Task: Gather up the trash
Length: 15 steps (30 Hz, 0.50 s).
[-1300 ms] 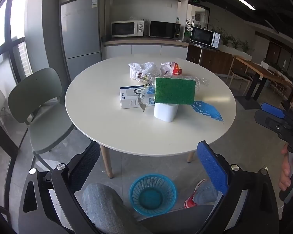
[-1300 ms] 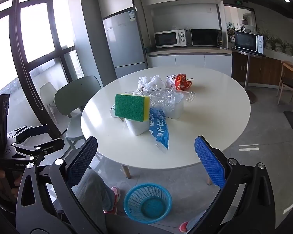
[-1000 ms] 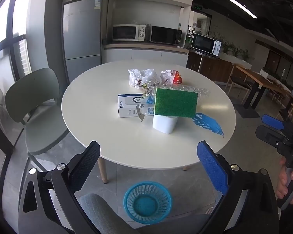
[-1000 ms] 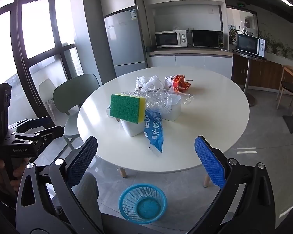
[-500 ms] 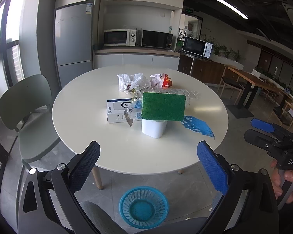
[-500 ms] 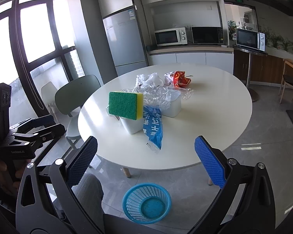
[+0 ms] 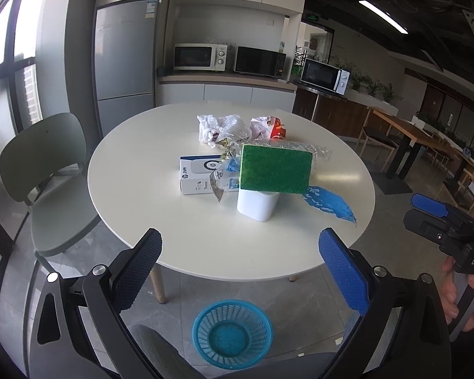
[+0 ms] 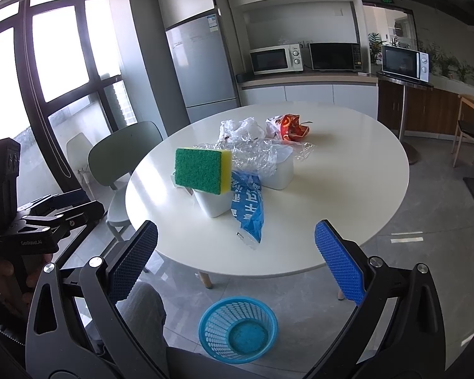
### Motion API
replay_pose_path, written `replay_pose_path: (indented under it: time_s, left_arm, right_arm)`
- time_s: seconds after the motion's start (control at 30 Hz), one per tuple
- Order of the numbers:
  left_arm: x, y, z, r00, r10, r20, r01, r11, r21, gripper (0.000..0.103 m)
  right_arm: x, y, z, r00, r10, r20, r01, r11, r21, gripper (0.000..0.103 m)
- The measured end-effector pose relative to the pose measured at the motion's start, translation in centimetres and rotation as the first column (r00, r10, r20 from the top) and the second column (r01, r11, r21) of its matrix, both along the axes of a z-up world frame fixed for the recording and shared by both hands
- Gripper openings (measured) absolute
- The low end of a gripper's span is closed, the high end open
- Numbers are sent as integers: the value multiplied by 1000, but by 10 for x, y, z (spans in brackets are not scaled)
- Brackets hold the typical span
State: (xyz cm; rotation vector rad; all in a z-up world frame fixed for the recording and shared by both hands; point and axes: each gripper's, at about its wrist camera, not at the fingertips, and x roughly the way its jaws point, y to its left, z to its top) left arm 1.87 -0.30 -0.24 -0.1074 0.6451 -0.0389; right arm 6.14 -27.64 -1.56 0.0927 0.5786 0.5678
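Ahead, trash pile (image 7: 237, 158) on table (image 7: 142, 189), both tools (image 7: 240, 268) (image 8: 237, 252) spread, apart.

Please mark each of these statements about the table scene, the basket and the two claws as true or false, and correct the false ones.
1. The green and yellow sponge rests on top of a white plastic container. True.
2. The round blue mesh basket stands on the round white table. False: it stands on the floor.
3. The left claw grips the sponge. False: it is open and holds nothing.
4. The right claw is open. True.
5. The crumpled red wrapper lies inside the basket. False: it lies on the table.
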Motion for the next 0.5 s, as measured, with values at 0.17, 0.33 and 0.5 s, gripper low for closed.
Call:
replay_pose_path:
  time_s: [0.17,0.33,0.5]
  left_arm:
    - [1,1,-3,1000,3,-6,-3,1000,1,97]
    - [2,1,-6,1000,6,-11,-6,1000,11,97]
    - [4,1,-7,1000,4,-13,-4,1000,7,97]
  right_arm:
    - [3,-1,-3,1000,-18,-12,18,1000,-10,95]
    - [7,0,-7,999,-33,-22,32,999,-21,95]
    - [9,1,-9,999,-30,-25,29,999,-20,95]
